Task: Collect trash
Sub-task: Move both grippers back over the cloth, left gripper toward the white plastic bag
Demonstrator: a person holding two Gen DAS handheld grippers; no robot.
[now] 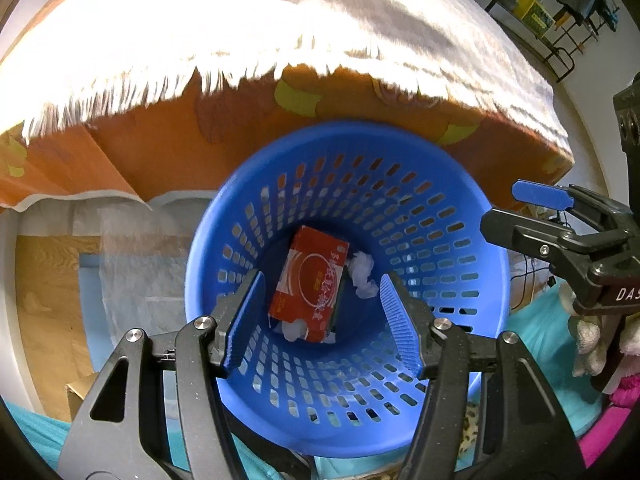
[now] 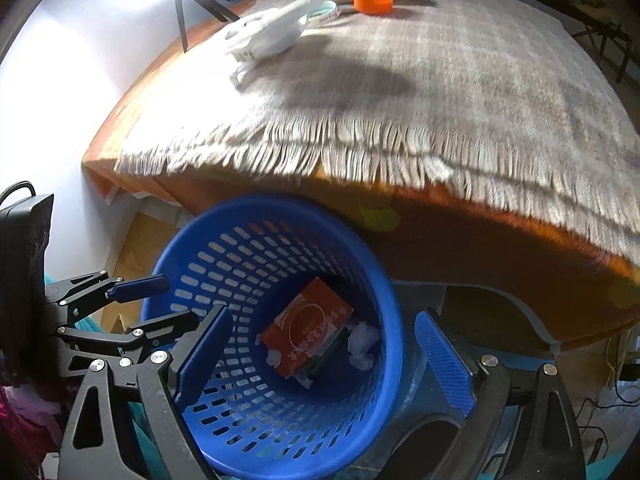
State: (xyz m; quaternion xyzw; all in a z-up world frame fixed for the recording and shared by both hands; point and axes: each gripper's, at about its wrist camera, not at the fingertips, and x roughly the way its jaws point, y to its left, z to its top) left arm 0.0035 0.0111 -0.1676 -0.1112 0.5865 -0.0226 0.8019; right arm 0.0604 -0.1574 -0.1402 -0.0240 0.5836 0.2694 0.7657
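Both grippers hang over a blue slotted basket (image 1: 440, 216) that stands on the floor against the edge of a table draped in an orange cloth (image 1: 168, 160) with a fringed grey cover (image 2: 460, 80) on top.

The left gripper (image 1: 322, 322) points straight down into the basket's mouth. Its two blue-padded fingers are spread wide apart and hold nothing. Seen between them, at the bottom of the basket, lies a red carton (image 1: 310, 284) with white lettering, flat and a little tilted. A crumpled white tissue (image 1: 362, 276) lies just beside the carton's right edge, and another white scrap (image 1: 292, 330) peeks out from under its near end.

The right gripper (image 2: 324, 364) is also released, its fingers wide apart and empty. Its left finger reaches over the basket's opening while its right finger (image 2: 444, 364) sits outside the rim, so the rim passes between them. The carton and tissue lie well below, between the two fingers in that view.

On the table top, well apart from the basket, rest a white plastic bag (image 2: 268, 36) and an orange ring-shaped lid (image 2: 372, 0).
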